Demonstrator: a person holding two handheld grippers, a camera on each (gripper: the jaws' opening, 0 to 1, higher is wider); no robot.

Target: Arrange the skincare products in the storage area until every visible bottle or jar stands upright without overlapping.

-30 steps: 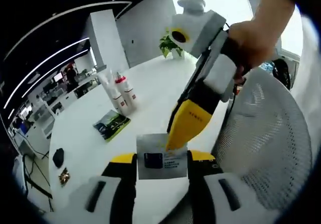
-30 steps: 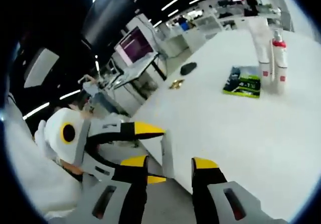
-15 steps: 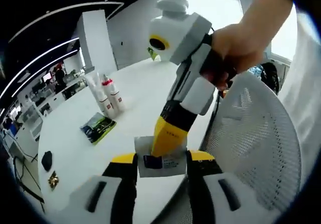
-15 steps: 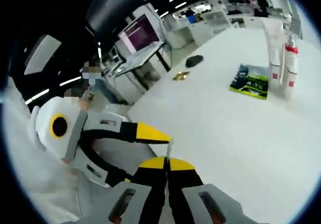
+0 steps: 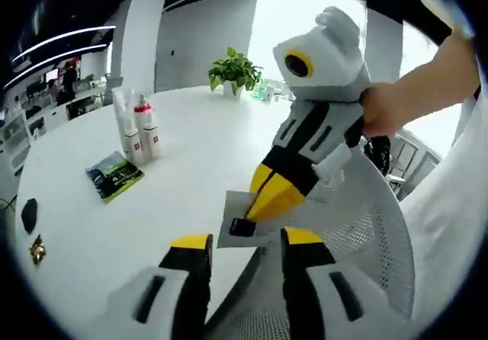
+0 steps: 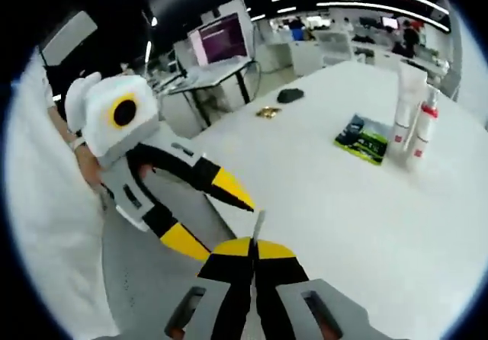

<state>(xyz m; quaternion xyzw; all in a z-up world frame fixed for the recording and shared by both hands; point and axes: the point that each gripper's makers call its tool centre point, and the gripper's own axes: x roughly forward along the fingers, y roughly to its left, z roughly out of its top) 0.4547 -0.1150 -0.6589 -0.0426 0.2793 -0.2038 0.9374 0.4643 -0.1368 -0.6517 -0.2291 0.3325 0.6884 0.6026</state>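
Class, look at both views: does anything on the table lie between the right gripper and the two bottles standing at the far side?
The right gripper, shut on a card, faces open white table. The bottles stand upright side by side. A green packet lies flat just before them, slightly to one side. Nothing else visible blocks the way.

A white tube [image 5: 123, 119] and a white bottle [image 5: 147, 129] with a red cap stand upright, side by side, on the white bench [image 5: 191, 165]. A green and black packet [image 5: 114, 177] lies flat close to them. A small grey sachet [image 5: 245, 229] is pinched at the bench edge.
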